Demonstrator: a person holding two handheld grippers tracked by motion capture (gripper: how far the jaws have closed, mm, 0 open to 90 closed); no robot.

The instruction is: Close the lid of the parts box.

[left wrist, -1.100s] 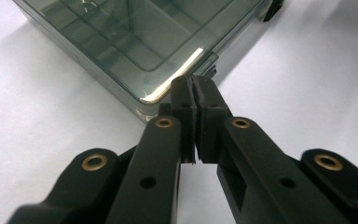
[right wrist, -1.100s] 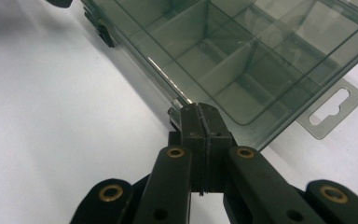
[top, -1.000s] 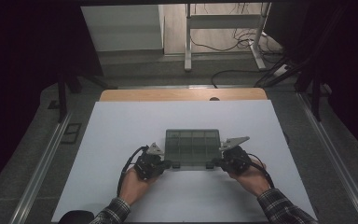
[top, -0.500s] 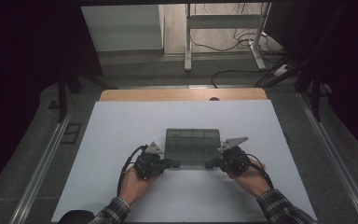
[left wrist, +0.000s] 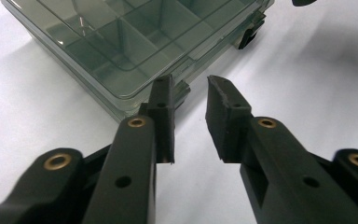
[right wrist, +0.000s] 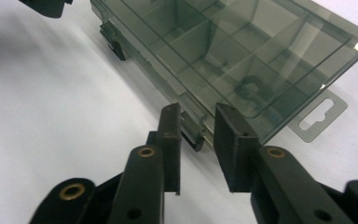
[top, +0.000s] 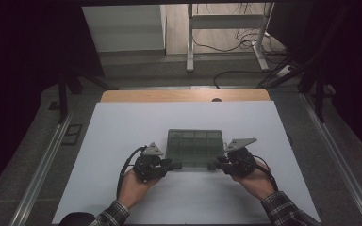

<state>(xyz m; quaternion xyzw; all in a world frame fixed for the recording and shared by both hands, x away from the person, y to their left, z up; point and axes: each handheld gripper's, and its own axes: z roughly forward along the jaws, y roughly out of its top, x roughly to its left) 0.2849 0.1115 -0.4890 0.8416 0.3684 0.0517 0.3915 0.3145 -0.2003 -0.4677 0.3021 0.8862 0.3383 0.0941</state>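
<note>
Jaws on both sides have just been opening and now stand a little apart, gripping nothing. On the left gripper (left wrist: 189,86) the tips sit either side of a small latch tab (left wrist: 182,89) on the near edge of the clear organizer box (left wrist: 135,42), with visible gaps, so the pads aren't pressing on it. Same story on the right gripper (right wrist: 198,114): its tips straddle the other latch (right wrist: 193,137) on that same front edge, one pad close beside it, though I can't tell whether it touches.

Moving outward, the box itself is a smoky see-through case with a closed lid and divider compartments inside; there's a hang tab (right wrist: 319,116) sticking out at one corner. From the high view the box (top: 195,147) lies flat on the white counter (top: 122,127), a bit nearer the person's side, with the left gripper (top: 173,165) at its front left corner and the right gripper (top: 215,165) at its front right. Both hands hold the grippers low on the counter, plaid sleeves (top: 283,212) showing at the bottom edge.
</note>
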